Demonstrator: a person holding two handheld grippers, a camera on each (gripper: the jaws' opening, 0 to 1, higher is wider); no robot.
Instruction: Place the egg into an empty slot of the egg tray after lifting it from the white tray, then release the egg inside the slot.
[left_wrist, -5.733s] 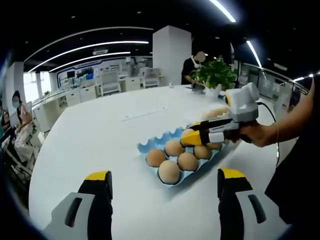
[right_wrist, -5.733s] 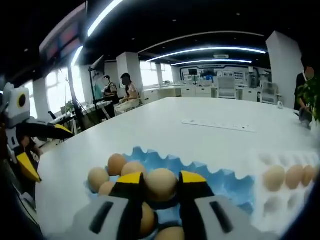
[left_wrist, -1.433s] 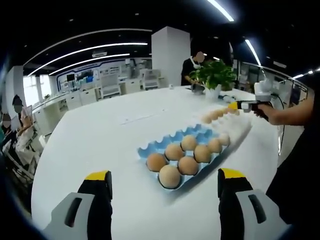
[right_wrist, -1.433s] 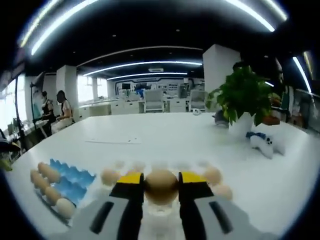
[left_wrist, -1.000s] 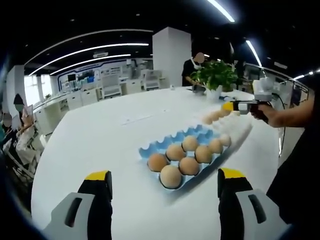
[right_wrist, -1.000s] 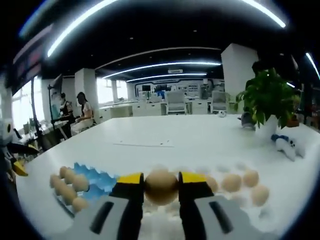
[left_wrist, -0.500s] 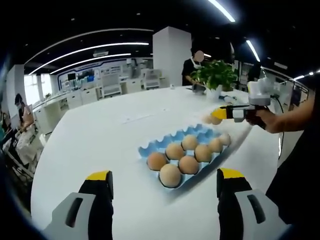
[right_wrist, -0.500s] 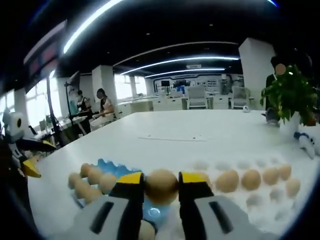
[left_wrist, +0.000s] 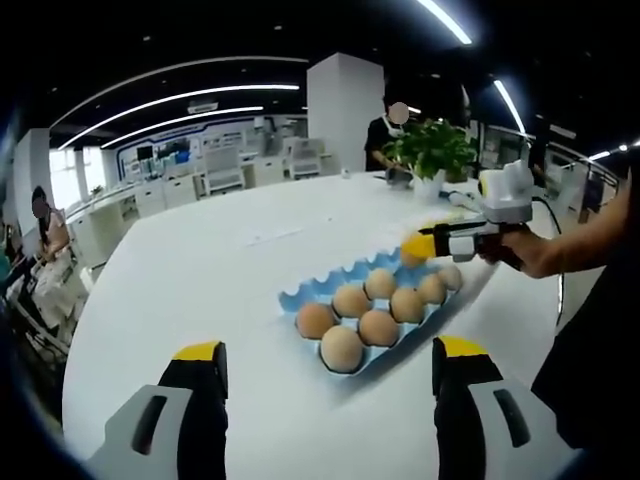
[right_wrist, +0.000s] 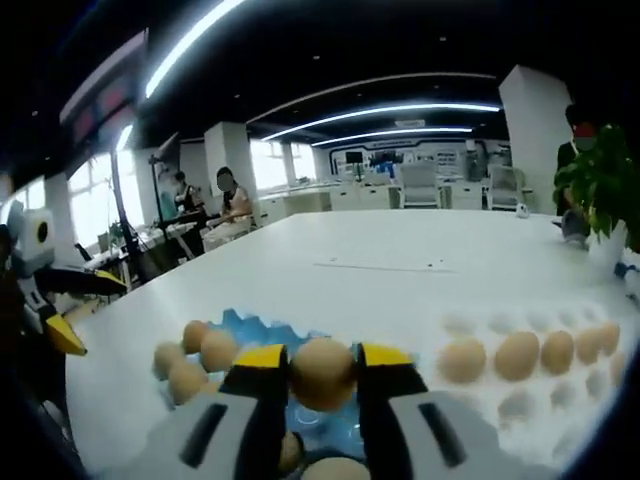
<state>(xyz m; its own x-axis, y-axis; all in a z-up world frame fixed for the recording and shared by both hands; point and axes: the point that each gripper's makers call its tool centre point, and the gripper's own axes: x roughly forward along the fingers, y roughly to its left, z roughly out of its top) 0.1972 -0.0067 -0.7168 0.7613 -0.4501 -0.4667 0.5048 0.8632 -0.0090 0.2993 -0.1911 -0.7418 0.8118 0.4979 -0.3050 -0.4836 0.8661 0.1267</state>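
My right gripper (right_wrist: 322, 372) is shut on a brown egg (right_wrist: 322, 373) and hovers over the blue egg tray (right_wrist: 255, 330), which holds several eggs (right_wrist: 196, 352) at its left end. The white tray (right_wrist: 470, 325) lies to the right with a row of eggs (right_wrist: 518, 354). In the left gripper view the blue egg tray (left_wrist: 310, 289) sits mid-table with several eggs (left_wrist: 343, 348), and the right gripper (left_wrist: 413, 247) comes in from the right above its far end, egg held. My left gripper (left_wrist: 325, 372) stands open near the table's front, apart from the tray.
A potted plant (left_wrist: 432, 150) stands at the far side of the white table (left_wrist: 200, 270), with a person (left_wrist: 385, 135) behind it. People sit at the left (right_wrist: 232, 195). A person's arm (left_wrist: 580, 240) holds the right gripper.
The right gripper has carried the egg from over the white tray to above the blue egg tray. The left gripper has stayed still and open.
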